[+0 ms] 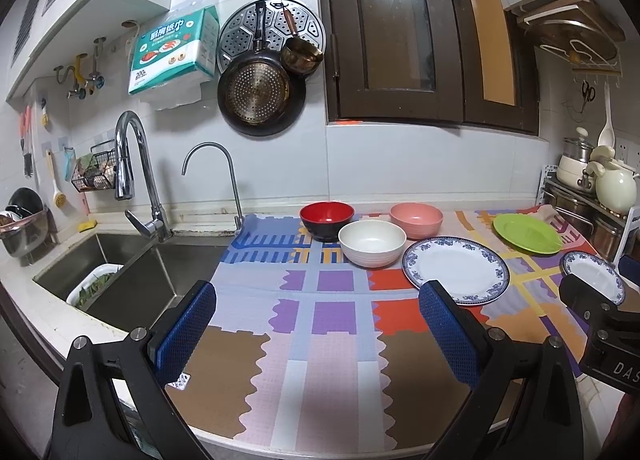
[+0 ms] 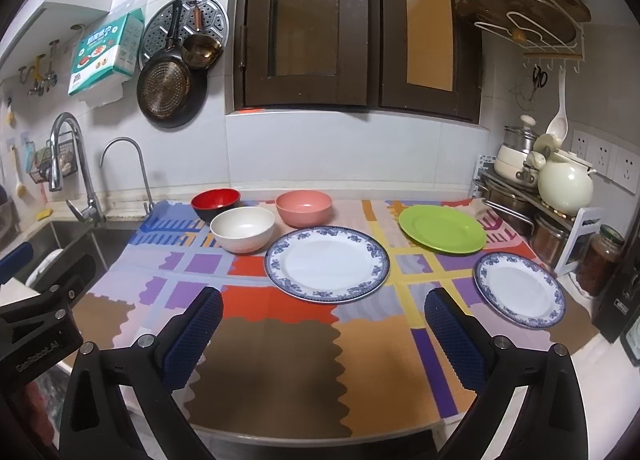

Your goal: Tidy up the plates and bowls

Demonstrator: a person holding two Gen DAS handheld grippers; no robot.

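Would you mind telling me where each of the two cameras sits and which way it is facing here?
Left wrist view: on the open left gripper, facing the back wall over the patterned mat, the sink at left; the right gripper's edge shows at far right.
Right wrist view: on the open right gripper, further right, facing the same wall; the small blue-rimmed plate lies near its right finger.
Shared: red bowl, white bowl, pink bowl, large blue-rimmed plate, green plate.
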